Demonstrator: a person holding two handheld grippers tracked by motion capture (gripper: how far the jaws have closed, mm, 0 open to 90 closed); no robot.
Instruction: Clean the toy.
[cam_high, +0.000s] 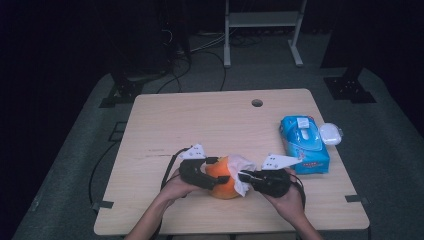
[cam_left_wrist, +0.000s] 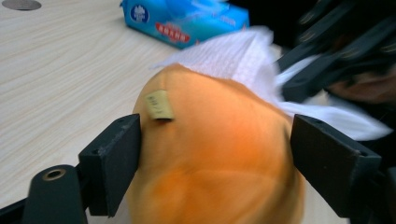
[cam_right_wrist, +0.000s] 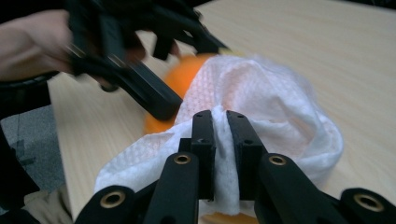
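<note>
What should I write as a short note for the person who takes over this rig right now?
Left gripper: shut on the orange fruit, holding it at the table's near edge.
Right gripper: shut on the white wipe, pressed against the fruit's side.
Done: wipe taken, fruit held.
Left: probably finish wiping the fruit, then put both down. The blue wipe pack lies to the right.

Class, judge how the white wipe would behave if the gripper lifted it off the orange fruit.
The white wipe drapes in folds over the orange fruit, so it is probably floppy and light. Pinched in the right gripper, it would likely hang limp.
</note>
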